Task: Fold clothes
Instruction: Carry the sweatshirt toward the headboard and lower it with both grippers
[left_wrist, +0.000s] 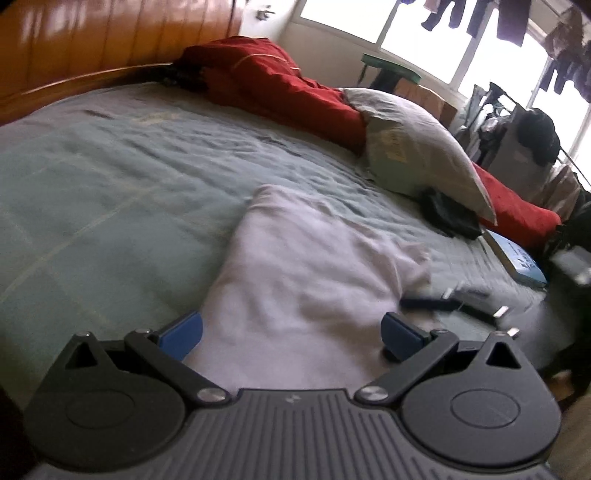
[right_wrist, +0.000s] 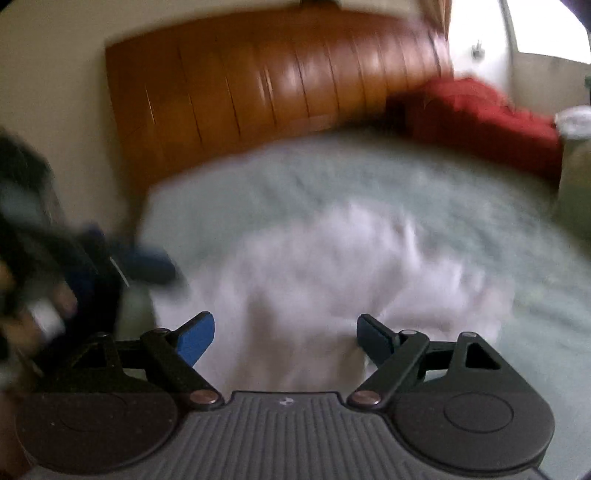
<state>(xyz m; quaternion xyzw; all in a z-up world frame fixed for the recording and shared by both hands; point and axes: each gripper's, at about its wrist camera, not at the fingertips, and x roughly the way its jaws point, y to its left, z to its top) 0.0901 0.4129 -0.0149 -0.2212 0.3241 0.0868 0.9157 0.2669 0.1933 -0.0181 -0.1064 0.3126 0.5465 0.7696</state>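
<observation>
A pale lavender-white garment (left_wrist: 314, 273) lies crumpled and partly folded on the green bed sheet (left_wrist: 110, 177). My left gripper (left_wrist: 291, 332) hovers over its near end, open, blue pads wide apart and nothing pinched. Blurred dark fingers (left_wrist: 428, 303) of the other gripper show at the garment's right edge. In the right wrist view the same garment (right_wrist: 332, 266) is smeared by motion. My right gripper (right_wrist: 284, 338) stands open above it, pads clear of the cloth. At the left, a blurred blue pad (right_wrist: 147, 264) of the left gripper sits by the garment's edge.
A wooden headboard (right_wrist: 277, 81) backs the bed. A red blanket (left_wrist: 280, 85), a grey pillow (left_wrist: 413, 140), a dark cloth (left_wrist: 450, 214) and a blue book (left_wrist: 517, 258) lie along the far side. Clothes racks (left_wrist: 517, 129) stand by the windows.
</observation>
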